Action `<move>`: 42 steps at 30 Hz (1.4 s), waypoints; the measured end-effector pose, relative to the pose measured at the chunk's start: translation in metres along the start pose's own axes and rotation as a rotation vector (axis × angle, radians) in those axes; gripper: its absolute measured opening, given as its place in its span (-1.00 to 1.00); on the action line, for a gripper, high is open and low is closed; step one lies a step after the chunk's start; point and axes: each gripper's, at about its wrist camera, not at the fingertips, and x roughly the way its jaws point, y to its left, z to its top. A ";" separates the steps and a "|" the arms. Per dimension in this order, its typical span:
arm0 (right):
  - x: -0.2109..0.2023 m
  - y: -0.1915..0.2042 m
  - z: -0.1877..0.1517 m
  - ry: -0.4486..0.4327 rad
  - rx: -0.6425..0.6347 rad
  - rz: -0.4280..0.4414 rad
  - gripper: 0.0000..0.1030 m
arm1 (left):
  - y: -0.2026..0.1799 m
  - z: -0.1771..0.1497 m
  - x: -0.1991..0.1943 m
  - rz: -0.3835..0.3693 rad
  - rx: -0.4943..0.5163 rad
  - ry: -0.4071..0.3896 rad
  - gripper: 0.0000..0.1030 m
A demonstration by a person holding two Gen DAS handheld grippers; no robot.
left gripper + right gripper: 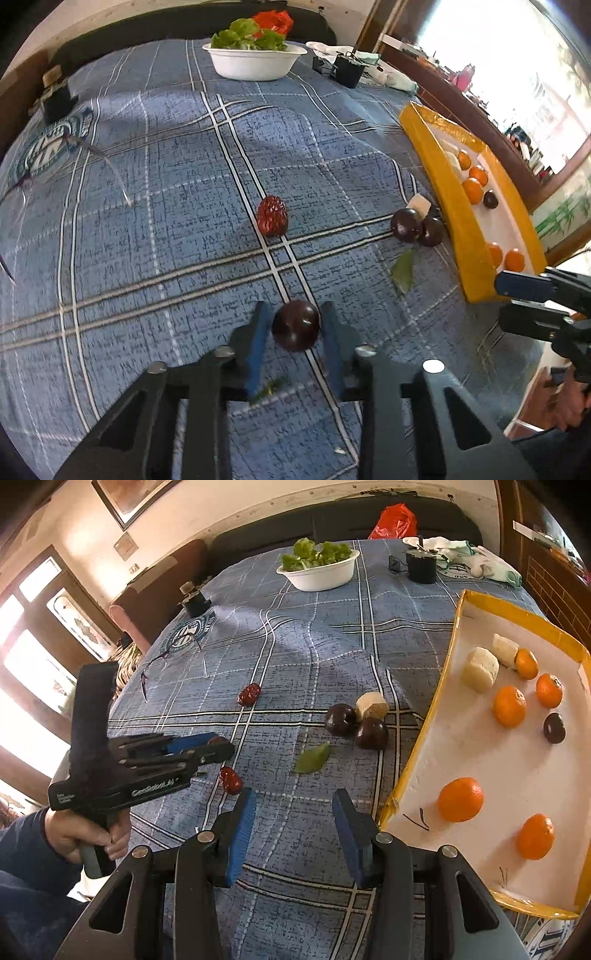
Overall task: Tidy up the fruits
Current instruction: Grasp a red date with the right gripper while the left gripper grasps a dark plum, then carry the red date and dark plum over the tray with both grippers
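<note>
while my left gripper [295, 328] is bracketing a dark plum [296, 325], i am judging the one thing that matters next: which way the tray [448, 206] is lying from it. from the left wrist view the plum is sitting dead ahead between the blue pads, which are looking close against its sides, though i cannot tell for certain that they are pressing it or that it is off the cloth [166, 221]. the tray is lying out at about two o'clock, its long axis running from near right to far right, with its near wall facing me.

my right gripper [293, 834] is hanging with its jaws spread wide and nothing between them, just beside the tray's near corner, the tray [417, 760] filling its view from one to four o'clock. that makes the right one the nearer to the tray, but the left one is the one at the fruit, so i am expecting the carry to be the left's: a swing rightward over the wall.

two more plums [356, 727] are lying touching each other at twelve o'clock in the right view, just beside the tray, with a pale chunk [371, 705] against them. two red dates [229, 780] are lying farther left.
</note>
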 end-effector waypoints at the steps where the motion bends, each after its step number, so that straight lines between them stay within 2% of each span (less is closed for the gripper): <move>1: 0.001 0.002 0.000 0.001 -0.005 0.006 -0.07 | 0.002 0.000 0.000 -0.003 -0.002 -0.003 -0.55; 8: 0.031 0.038 0.006 0.058 -0.129 0.051 -0.07 | 0.025 -0.018 -0.018 0.010 -0.040 -0.026 -0.55; 13: 0.066 0.059 0.009 0.116 -0.191 0.061 -0.08 | 0.036 -0.029 -0.037 0.031 -0.061 -0.056 -0.55; 15: 0.077 0.065 0.009 0.125 -0.212 0.039 -0.10 | 0.037 -0.033 -0.043 0.039 -0.062 -0.067 -0.55; 18: 0.090 0.066 0.008 0.149 -0.210 0.015 -0.26 | 0.040 -0.037 -0.051 0.049 -0.063 -0.079 -0.55; 19: 0.093 0.067 0.007 0.151 -0.210 0.009 -0.38 | 0.040 -0.038 -0.052 0.049 -0.064 -0.081 -0.55; 21: 0.094 0.069 0.007 0.142 -0.220 -0.001 -0.50 | 0.043 -0.039 -0.055 0.053 -0.066 -0.083 -0.55; 25: 0.094 0.073 0.003 0.129 -0.221 -0.018 -0.53 | 0.043 -0.037 -0.057 0.052 -0.062 -0.089 -0.55; 28: 0.085 0.070 0.003 0.097 -0.191 -0.021 -0.53 | 0.037 -0.033 -0.057 0.040 -0.043 -0.091 -0.55; 33: 0.051 0.040 0.005 0.013 -0.067 -0.030 -0.53 | 0.012 -0.022 -0.052 -0.004 0.020 -0.092 -0.55; 38: -0.001 -0.010 -0.001 -0.091 0.097 -0.070 -0.54 | -0.032 -0.006 -0.044 -0.069 0.110 -0.087 -0.55; 42: -0.045 -0.067 -0.013 -0.159 0.259 -0.114 -0.54 | -0.079 0.008 -0.036 -0.125 0.194 -0.083 -0.55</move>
